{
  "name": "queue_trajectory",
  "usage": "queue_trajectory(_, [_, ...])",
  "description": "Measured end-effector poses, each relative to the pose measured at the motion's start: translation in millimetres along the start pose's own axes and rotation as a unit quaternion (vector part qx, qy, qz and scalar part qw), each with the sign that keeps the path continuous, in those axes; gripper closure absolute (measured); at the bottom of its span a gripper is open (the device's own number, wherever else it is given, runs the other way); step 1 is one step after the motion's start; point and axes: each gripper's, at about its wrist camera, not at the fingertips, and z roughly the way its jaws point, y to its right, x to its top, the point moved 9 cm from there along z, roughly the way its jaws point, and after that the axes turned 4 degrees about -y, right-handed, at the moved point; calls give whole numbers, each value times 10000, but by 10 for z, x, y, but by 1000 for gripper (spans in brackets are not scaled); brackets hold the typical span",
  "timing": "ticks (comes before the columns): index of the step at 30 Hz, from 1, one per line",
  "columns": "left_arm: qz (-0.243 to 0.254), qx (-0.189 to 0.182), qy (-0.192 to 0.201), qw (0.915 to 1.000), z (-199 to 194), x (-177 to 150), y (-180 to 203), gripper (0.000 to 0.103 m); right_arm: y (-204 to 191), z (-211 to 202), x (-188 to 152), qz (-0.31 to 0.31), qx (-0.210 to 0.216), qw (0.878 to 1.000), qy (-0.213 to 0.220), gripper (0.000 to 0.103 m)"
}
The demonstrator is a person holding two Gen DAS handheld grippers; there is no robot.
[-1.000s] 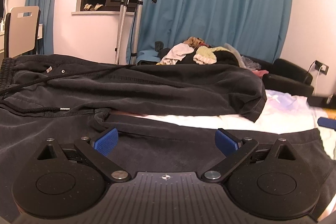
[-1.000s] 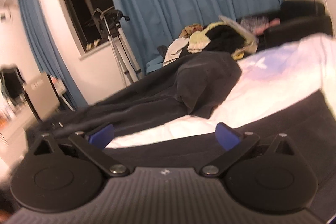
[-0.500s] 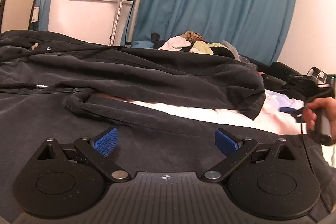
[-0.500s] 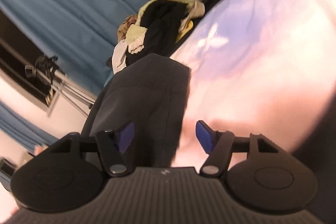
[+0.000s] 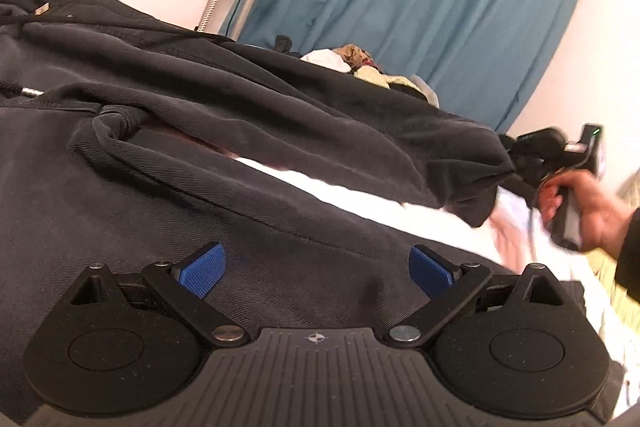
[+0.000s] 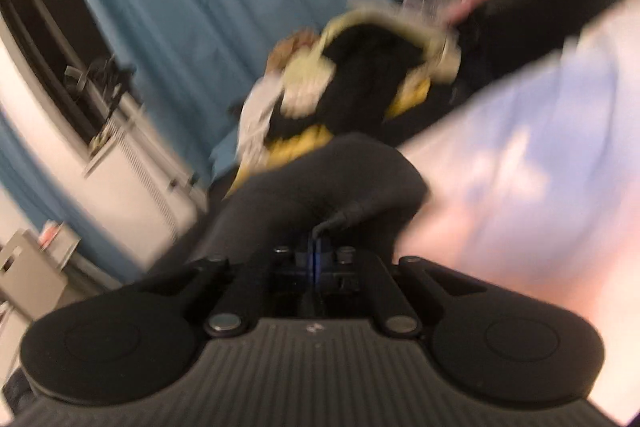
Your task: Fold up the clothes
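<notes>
My left gripper (image 5: 316, 269) hangs spread wide over the black trousers (image 5: 248, 131), blue pads (image 5: 202, 269) apart with nothing between them. My right gripper (image 6: 316, 259) is pressed together on the hem of the far trouser leg (image 6: 320, 187), a thin edge of dark cloth pinched between the pads; from the left wrist view I see it at that leg's end (image 5: 532, 155), the person's hand (image 5: 576, 207) wrapped round its handle.

The trousers lie across the bed sheet (image 5: 360, 195), which shows white between the two legs and pale pink and blue (image 6: 540, 155) in the blurred right view. Teal curtains (image 5: 420, 7) fill the wall behind. A heap of mixed clothes (image 6: 360, 79) sits just past the gripped leg. Near the waistband lies a drawstring tip (image 5: 28, 91).
</notes>
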Motion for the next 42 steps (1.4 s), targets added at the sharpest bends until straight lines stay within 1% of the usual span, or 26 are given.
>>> queue_trajectory(1, [-28,-7,3,10000,-6,0,-2,4,-8,-99,212,-36,-153,9996,253,101])
queue_trajectory(4, [-60,-20,2,10000,-1,-8,-10,4,43,-178,771,-724,-766,9928,563,100])
queue_trajectory(5, [-59,-18,0,10000,8,-13,-12,4,103,-155,827,-769,-933,9918,423,99])
queue_trajectory(6, [-58,-16,-1,10000,17,-17,-15,4,167,-130,873,-802,-1097,9904,265,95])
queue_trajectory(7, [-57,-14,-3,10000,26,-22,-17,4,230,-107,920,-834,-1260,9885,108,92])
queue_trajectory(8, [-53,-9,-4,10000,19,-3,-21,4,275,-127,830,-668,-1220,9903,77,87])
queue_trajectory(10, [-35,4,-9,10000,7,8,-16,4,363,-174,631,-309,-1110,9933,35,53])
queue_trajectory(11, [-30,5,-14,10000,2,5,-13,4,406,-197,532,-129,-1054,9943,13,29])
queue_trajectory(12, [-27,6,-20,10000,-4,1,-11,4,449,-220,433,51,-998,9950,-8,27])
queue_trajectory(17, [-50,46,-44,10000,-56,-16,-3,4,661,-338,-57,949,-713,9929,-115,27])
queue_trajectory(20, [-125,69,-43,9999,-120,12,13,4,785,-411,-348,1484,-539,9873,-179,27])
queue_trajectory(22, [-156,80,-40,9998,-124,20,1,4,837,-300,-463,1744,-484,9832,-251,27])
queue_trajectory(25, [-172,92,-56,9998,-92,37,-22,4,849,-135,-469,1656,-547,9846,-110,27])
queue_trajectory(27, [-139,96,-53,9998,-85,32,-17,4,873,-31,-396,1575,-601,9857,70,34])
queue_trajectory(29, [-102,89,-43,9999,-71,27,-8,4,905,81,-310,1637,-486,9849,289,38])
queue_trajectory(31, [-93,75,-36,9999,-47,26,-9,4,989,164,-244,1585,-611,9844,455,41])
queue_trajectory(32, [-88,72,-29,9999,-31,26,-11,4,1031,205,-212,1557,-676,9840,537,47])
queue_trajectory(33, [-83,68,-21,9999,-15,26,-13,4,1073,245,-179,1530,-742,9835,620,58])
queue_trajectory(34, [-74,67,-8,10000,0,27,-13,4,1122,279,-155,1568,-857,9814,704,67])
queue_trajectory(35, [-61,70,10,10000,15,28,-10,4,1155,293,-139,1568,-931,9804,743,84])
queue_trajectory(36, [-44,76,20,10000,36,29,-8,3,1153,317,-119,1513,-918,9815,734,89])
queue_trajectory(39, [9,91,23,10000,80,35,-3,3,970,273,37,970,-937,9872,853,96])
queue_trajectory(42, [-15,62,22,10000,78,47,-11,3,721,-46,324,753,-791,9858,1279,98])
